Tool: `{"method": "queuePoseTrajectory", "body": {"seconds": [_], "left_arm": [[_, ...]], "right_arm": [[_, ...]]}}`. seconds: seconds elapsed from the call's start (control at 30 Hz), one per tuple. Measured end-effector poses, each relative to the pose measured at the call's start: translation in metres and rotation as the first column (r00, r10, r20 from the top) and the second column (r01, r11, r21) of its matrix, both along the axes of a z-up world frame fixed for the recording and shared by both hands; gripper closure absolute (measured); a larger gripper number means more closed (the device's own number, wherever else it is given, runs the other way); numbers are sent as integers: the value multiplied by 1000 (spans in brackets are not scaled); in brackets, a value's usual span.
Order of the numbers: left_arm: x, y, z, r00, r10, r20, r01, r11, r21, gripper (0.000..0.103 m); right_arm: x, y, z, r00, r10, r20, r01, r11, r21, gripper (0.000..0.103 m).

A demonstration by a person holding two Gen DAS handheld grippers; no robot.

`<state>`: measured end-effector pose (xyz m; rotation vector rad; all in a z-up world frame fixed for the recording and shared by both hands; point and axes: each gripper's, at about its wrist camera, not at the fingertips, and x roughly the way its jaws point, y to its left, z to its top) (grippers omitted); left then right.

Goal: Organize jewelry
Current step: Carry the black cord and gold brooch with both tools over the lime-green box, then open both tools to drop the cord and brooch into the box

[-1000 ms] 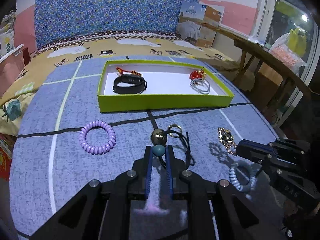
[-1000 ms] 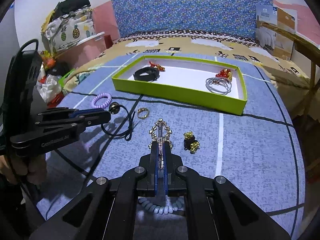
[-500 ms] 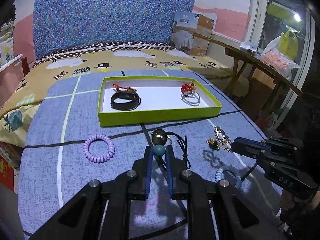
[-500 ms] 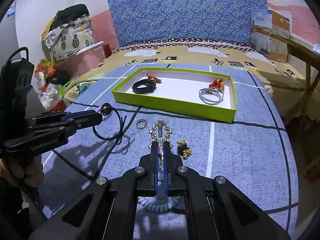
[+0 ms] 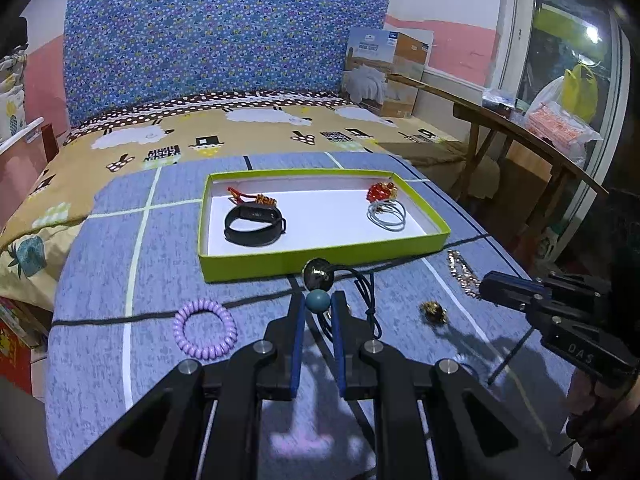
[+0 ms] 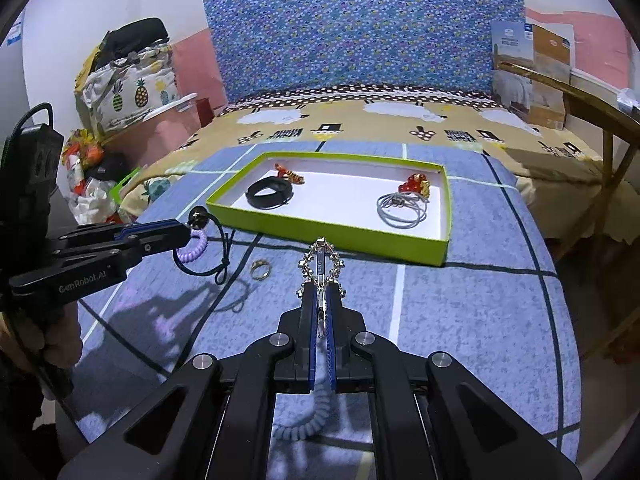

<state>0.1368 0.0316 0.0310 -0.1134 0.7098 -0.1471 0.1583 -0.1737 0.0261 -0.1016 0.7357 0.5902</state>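
both claws carrying jewelry toward the green tray

left claw pinches the teal bead of a black cord hair tie; right claw is clamped tight on a gold chain bracelet, both lifted off the bed, likely bound for the tray. "genrobot.ai" reads on the left claw's side.

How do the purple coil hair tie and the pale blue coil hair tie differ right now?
The purple coil hair tie is lilac; the pale blue coil hair tie is grey-blue. The purple one lies in plain view as a full ring beside the left gripper; the pale blue one is largely hidden under the right gripper. Both are spiral coils lying on the blue cloth, outside the green tray.
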Motion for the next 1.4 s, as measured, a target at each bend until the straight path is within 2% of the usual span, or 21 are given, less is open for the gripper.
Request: {"method": "queuePoseTrajectory", "body": {"seconds": [0.73, 1.0, 1.2, 1.4], "left_arm": [[86, 10, 12, 1000, 18, 23, -19, 999, 35, 89], [118, -2, -15, 998, -1, -58, 4, 999, 53, 89], [124, -6, -32, 994, -14, -111, 19, 999, 46, 89], [127, -8, -37, 991, -23, -131, 29, 999, 41, 89]], "right_arm": [[86, -10, 11, 996, -81, 23, 80, 997, 5, 100], [121, -4, -9, 995, -88, -41, 88, 996, -15, 100], [133, 0, -24, 993, -80, -88, 75, 996, -56, 100], [139, 0, -38, 987, -85, -136, 72, 993, -94, 99]]}}
